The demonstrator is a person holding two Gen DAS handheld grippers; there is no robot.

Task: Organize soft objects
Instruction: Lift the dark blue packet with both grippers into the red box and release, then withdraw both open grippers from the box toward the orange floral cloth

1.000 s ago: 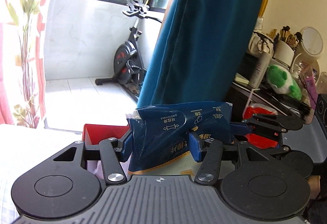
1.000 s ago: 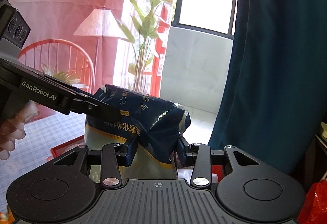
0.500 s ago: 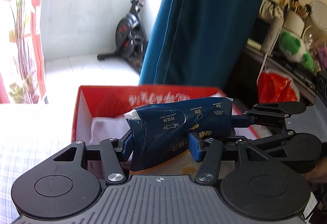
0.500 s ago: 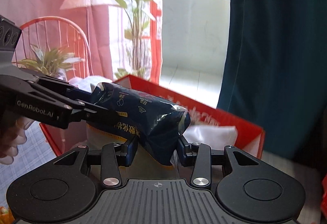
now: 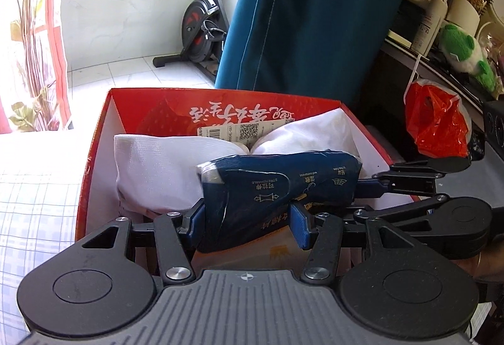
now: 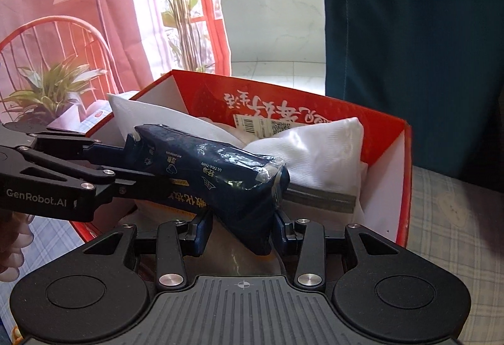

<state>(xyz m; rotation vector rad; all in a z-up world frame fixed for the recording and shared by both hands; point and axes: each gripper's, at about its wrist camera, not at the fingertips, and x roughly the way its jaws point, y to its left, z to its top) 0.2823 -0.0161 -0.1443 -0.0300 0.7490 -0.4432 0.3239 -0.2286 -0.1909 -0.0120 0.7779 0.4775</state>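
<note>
Between the blue pads of the left claw (image 5: 249,220) sits one end of a dark blue soft pack (image 5: 277,184), pinched so that the wrapper creases where the pads press in; the jaws stand about half spread around it. At the pack's other end the right claw (image 6: 242,228) grips the same pack (image 6: 214,175) with a narrower spread, its pads squeezing the crinkled sealed end. Each wrist view shows the other claw reaching in from the side, so the pack hangs between the two.

Directly beneath and behind the pack is an open red box (image 5: 94,162) with white inner walls and printing on its far wall. Inside it lie white fabric bundles (image 5: 163,165), a barcode label (image 5: 233,132) showing between them, and the pack is held low over the box's near side, close above this fabric; whether it touches the fabric cannot be told.

Around the box spreads a pale checked cloth (image 6: 447,238). Beyond it hangs a teal curtain (image 5: 315,14), with an exercise bike (image 5: 201,26) on the tiled floor and a red plastic bag (image 5: 434,118) to the right.
</note>
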